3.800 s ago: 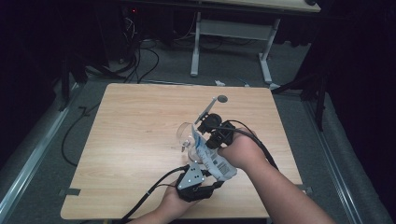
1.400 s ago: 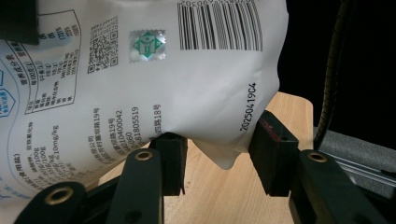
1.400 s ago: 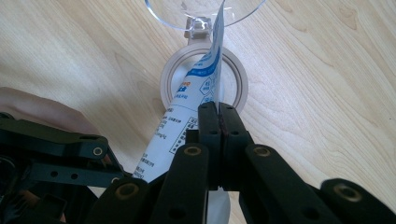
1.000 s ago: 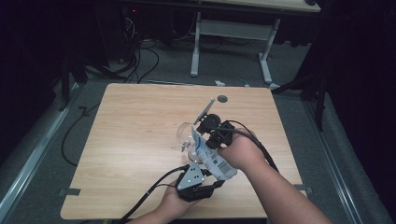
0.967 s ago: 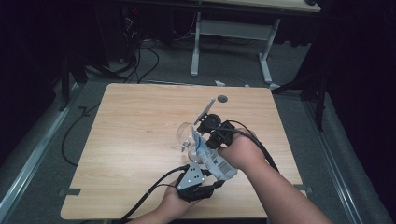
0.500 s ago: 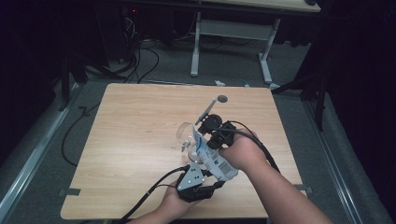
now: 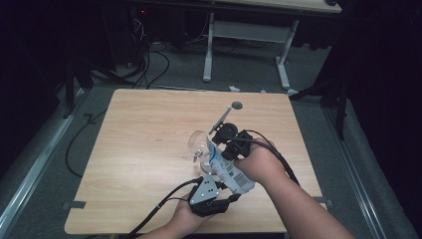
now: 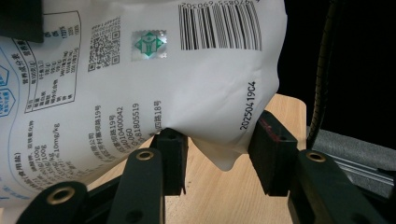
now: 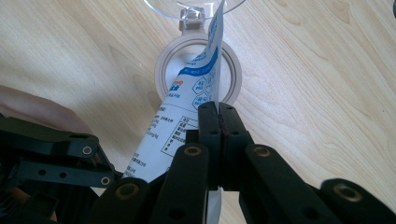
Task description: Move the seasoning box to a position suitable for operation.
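Nearest us, our left gripper sits low over the front of the wooden surface, its grey plate on top and its cable trailing off the near edge. In the left gripper view its jaws stand apart on either side of the bottom end of a white pouch; the left pad touches the pouch's underside, the right pad is just beside the bulging corner, and we cannot tell whether they press on it. Barcode, date print and small text face that camera.

A little farther in, the pouch slants up and away from the left gripper toward our right gripper, held above the surface. In the right gripper view those jaws are together, clamped on the thin upper edge of the pouch, which stands on edge between the pads.

Just beyond, a clear glass stands on the surface, touching or just beside the pouch's top end. From the right gripper view, a pale ring lies under the pouch, with the glass at the far side.
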`<state>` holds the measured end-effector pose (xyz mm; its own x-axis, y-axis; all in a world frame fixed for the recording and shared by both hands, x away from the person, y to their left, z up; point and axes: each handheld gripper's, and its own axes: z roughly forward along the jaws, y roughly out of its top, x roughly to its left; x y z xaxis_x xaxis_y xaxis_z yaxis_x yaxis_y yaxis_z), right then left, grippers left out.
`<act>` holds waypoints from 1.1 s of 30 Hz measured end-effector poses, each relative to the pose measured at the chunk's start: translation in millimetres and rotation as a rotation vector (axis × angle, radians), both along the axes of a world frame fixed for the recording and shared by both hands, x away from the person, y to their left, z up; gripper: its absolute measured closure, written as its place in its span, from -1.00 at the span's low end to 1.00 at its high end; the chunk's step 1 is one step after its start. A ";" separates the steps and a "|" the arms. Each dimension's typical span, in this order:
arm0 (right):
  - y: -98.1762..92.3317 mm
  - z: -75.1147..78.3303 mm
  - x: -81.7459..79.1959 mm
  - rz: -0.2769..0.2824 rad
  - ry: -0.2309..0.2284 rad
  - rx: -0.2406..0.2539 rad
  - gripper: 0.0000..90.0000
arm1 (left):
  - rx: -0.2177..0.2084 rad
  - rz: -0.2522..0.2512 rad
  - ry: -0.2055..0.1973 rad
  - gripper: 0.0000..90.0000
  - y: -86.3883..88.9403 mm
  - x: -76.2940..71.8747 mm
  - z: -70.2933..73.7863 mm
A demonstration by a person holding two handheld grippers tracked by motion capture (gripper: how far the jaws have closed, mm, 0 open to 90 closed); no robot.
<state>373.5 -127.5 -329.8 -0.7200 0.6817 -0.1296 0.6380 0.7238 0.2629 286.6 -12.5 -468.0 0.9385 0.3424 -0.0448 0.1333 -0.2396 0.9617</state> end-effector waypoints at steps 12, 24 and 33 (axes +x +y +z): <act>1.2 0.9 2.4 -0.001 -0.003 -0.003 1.00 | -0.009 0.006 -0.001 0.33 0.7 1.9 1.2; 7.0 0.4 5.3 0.003 -0.007 -0.008 1.00 | -0.012 0.016 -0.005 0.33 2.5 4.0 2.1; 6.8 1.7 5.1 0.000 -0.010 -0.006 1.00 | -0.018 0.014 -0.003 0.33 3.2 3.8 3.5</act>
<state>378.7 -120.7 -328.1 -0.7184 0.6811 -0.1415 0.6355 0.7253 0.2649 290.4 -9.3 -464.5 0.9336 0.3551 -0.0481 0.1334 -0.2200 0.9663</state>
